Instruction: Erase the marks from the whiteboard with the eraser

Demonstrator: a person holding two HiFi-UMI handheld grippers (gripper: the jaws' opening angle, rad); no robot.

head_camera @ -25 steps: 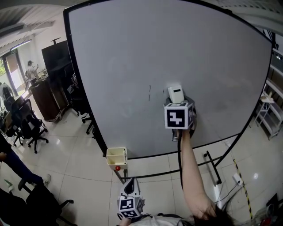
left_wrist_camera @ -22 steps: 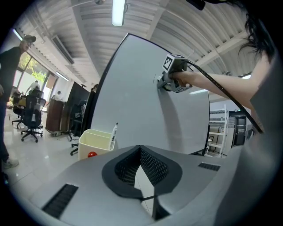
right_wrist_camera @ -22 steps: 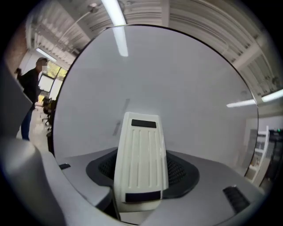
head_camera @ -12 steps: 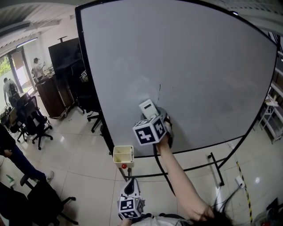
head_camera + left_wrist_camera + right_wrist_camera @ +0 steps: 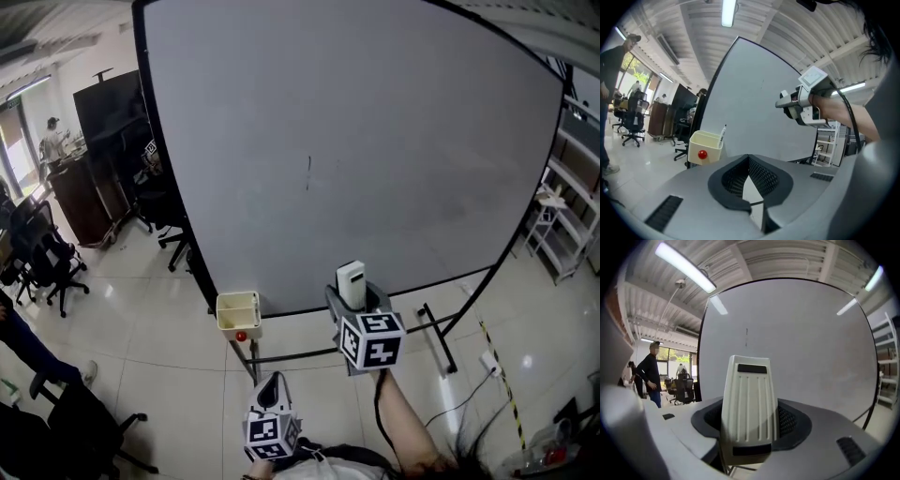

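Note:
The big whiteboard [image 5: 375, 141] stands upright ahead, with a short dark vertical mark [image 5: 308, 172] near its middle. That mark [image 5: 746, 337] also shows in the right gripper view. My right gripper [image 5: 352, 298] is shut on the white eraser [image 5: 351, 284], held below the board's lower edge and away from its surface. The eraser [image 5: 749, 404] fills the middle of the right gripper view, standing up between the jaws. My left gripper [image 5: 273, 397] hangs low near my body, shut with nothing in it; in its own view the jaws [image 5: 749, 180] meet.
A cream pen cup [image 5: 238, 314] with a red magnet and a marker hangs at the board's lower left. The board's black stand [image 5: 433, 336] reaches over the tiled floor. Office chairs [image 5: 47, 258] and a dark cabinet [image 5: 89, 202] stand at left, shelves [image 5: 572, 216] at right. A person [image 5: 650, 372] stands far left.
My right gripper with the eraser has come down and back off the board, from beside the mark to below the board's bottom edge. The left gripper has stayed put.

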